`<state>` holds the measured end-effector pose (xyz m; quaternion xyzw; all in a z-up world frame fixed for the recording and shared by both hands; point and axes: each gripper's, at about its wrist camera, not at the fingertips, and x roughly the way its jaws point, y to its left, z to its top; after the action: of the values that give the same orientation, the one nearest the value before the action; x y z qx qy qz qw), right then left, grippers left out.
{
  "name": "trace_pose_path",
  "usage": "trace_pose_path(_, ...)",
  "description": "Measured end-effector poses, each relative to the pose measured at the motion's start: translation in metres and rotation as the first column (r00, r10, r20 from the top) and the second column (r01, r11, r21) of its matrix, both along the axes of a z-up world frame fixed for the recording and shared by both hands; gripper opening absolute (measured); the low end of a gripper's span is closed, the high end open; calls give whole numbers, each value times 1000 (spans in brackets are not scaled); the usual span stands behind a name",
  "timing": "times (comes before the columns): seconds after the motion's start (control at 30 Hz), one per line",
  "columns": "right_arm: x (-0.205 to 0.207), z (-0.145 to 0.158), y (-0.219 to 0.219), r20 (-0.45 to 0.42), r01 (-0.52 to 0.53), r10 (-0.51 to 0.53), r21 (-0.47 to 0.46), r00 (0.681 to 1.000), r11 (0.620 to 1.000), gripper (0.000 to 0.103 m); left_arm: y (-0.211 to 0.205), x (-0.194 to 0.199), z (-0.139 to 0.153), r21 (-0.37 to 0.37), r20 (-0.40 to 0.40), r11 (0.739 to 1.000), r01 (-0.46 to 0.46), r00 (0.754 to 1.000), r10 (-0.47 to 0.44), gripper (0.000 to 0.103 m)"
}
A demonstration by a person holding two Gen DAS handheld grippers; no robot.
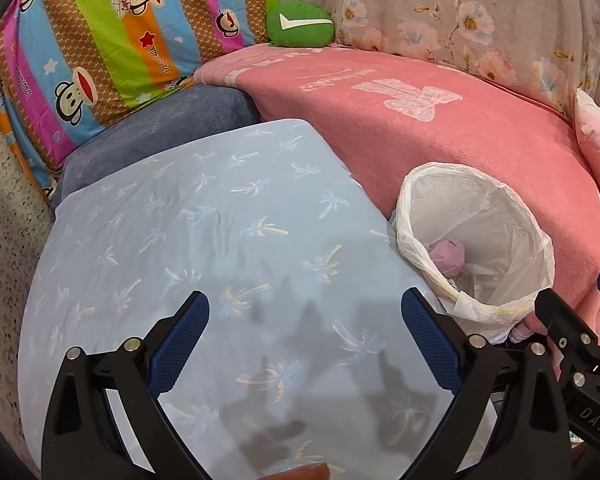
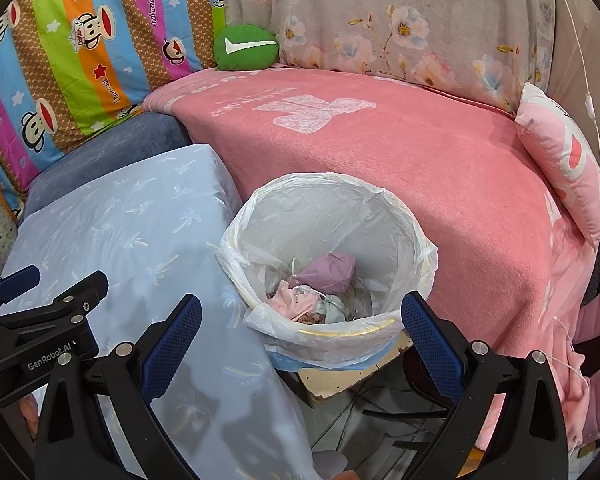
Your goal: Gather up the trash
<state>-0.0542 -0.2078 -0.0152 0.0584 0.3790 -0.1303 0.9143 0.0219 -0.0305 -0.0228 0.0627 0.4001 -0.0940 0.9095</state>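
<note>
Pale-blue cloth [image 1: 204, 240], both tongs [image 1: 304, 344] [image 2: 300, 348] spread, empty, by bin [image 2: 328, 256]

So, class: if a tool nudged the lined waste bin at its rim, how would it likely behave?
The waste bin probably tips or slides easily: it holds only a few crumpled scraps, so it seems light. Its thin liner hangs loose over the rim and would likely crumple or slip under the right tool.

Bin liner [image 2: 380, 216]: thin translucent plastic, crinkled, slight sheen. Trash inside [image 2: 328, 272]: crumpled paper, matt. Surface cover [image 1: 204, 240]: smooth light-blue cloth. Pink blanket [image 2: 400, 152]: fuzzy fleece. Fingers [image 1: 180, 340]: matt black plastic, blue textured rubbery pads, shiny metal pins [image 1: 131, 345]
</note>
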Motion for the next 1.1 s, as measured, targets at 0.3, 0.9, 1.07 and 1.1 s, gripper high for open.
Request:
trace_pose_path(0.3,-1,-1,0,-1,3,-3,1,1000,1000,98,1,0,-1,6,0,1000,-6,1000,6,93)
trace_pose_path(0.9,-1,-4,1,-4,6,-6,5,1000,1000,98,0,-3,-1,12,20,1000,-15,1000,14,93)
trace_pose_path(1.07,0,-5,1,-6,7,-7,6,1000,1000,98,0,-3,-1,15,14,1000,-15,1000,15,93)
trace_pose_path(1.1,-1,-5,1,-2,7,-7,6,1000,1000,98,0,-3,-1,14,11,1000,-16,1000,16,93)
